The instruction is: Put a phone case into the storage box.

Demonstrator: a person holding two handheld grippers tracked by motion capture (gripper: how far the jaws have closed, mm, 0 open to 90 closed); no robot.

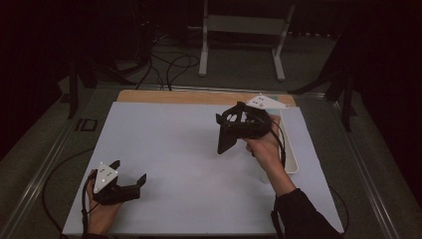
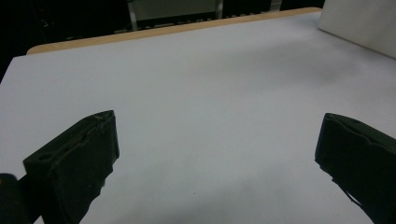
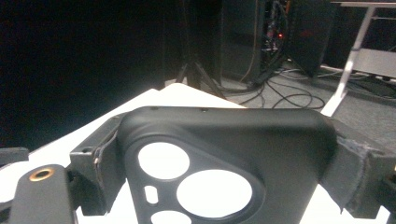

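Note:
A black phone case (image 1: 225,139) with round camera cut-outs hangs above the right middle of the white table (image 1: 169,134), its lower end pointing down. My right gripper (image 1: 238,118) is shut on its upper part; in the right gripper view the case (image 3: 280,154) is clamped across between both jaws of that gripper (image 3: 224,161). My left gripper (image 1: 130,170) rests low at the table's front left, open, with nothing between its jaws. In the left gripper view the gripper (image 2: 217,154) has bare white table (image 2: 210,84) ahead of it.
A narrow white tray (image 1: 290,149) lies along the table's right edge, also seen as a white wall (image 2: 359,23). A wooden strip (image 1: 199,96) borders the far edge. Behind the table stand a white metal frame (image 1: 244,25) and floor cables (image 1: 169,62).

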